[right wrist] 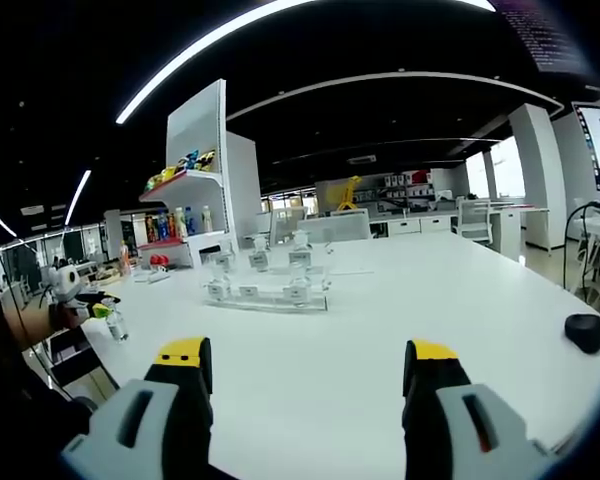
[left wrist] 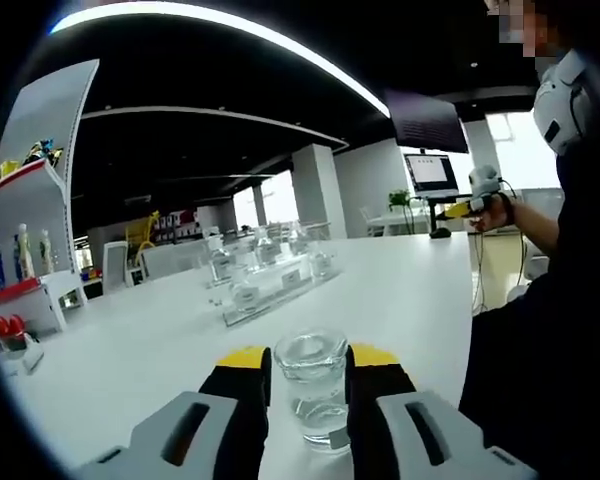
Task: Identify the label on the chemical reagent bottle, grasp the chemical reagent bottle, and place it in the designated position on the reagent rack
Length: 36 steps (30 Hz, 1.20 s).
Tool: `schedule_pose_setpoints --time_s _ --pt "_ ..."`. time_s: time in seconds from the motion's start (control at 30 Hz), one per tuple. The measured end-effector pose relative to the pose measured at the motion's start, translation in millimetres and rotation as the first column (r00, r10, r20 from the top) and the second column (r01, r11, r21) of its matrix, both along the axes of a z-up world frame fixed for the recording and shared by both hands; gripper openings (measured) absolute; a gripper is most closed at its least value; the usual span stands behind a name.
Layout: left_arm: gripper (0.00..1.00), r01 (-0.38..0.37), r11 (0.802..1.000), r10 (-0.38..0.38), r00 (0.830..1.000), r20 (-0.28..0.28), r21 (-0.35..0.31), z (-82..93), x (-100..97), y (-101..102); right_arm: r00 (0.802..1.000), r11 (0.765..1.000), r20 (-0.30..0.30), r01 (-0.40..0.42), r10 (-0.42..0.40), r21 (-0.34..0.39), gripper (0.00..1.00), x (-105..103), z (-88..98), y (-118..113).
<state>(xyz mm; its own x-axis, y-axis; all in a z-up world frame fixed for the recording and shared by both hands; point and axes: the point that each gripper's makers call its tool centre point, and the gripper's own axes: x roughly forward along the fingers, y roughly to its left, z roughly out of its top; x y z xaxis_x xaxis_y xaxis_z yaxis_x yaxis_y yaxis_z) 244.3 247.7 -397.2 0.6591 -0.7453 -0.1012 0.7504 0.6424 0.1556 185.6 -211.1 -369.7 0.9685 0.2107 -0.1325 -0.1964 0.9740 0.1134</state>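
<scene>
Your left gripper [left wrist: 310,385] has its jaws pressed against the sides of the clear reagent bottle [left wrist: 313,385], which sits near the table's [left wrist: 400,290] near edge. Your right gripper [right wrist: 305,370] is spread, holding nothing. The reagent rack [left wrist: 270,285] stands mid-table, other bottles in it. Check the label; it is unreadable here. Keep the bottle upright, carry it level, and seat it squarely in its slot before letting go.

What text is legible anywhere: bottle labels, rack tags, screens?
None is readable.
White tags on the clear acrylic reagent rack: too small.
Clear glass reagent bottle between the left gripper jaws: no label legible.
Lit computer monitor: blurred.
Coloured bottles on the white shelf unit: too small.
</scene>
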Motion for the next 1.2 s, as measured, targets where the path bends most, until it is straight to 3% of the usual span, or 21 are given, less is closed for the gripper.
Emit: schedule_pose_setpoints --time_s 0.27,0.67,1.2 --pt "0.27 -0.006 1.0 0.006 1.0 -0.024 -0.026 -2.0 0.8 -1 1.0 1.0 0.001 0.001 -0.001 -0.003 0.75 1 0.5 0" --pt "0.26 -0.011 1.0 0.011 1.0 0.017 -0.005 -6.9 3.7 -6 1.0 1.0 0.0 -0.002 0.002 -0.009 0.74 0 1.5 1" --pt "0.23 -0.019 0.999 0.02 1.0 0.021 -0.044 -3.8 0.1 -20 1.0 1.0 -0.014 0.002 -0.002 -0.01 0.74 0 -4.5 0"
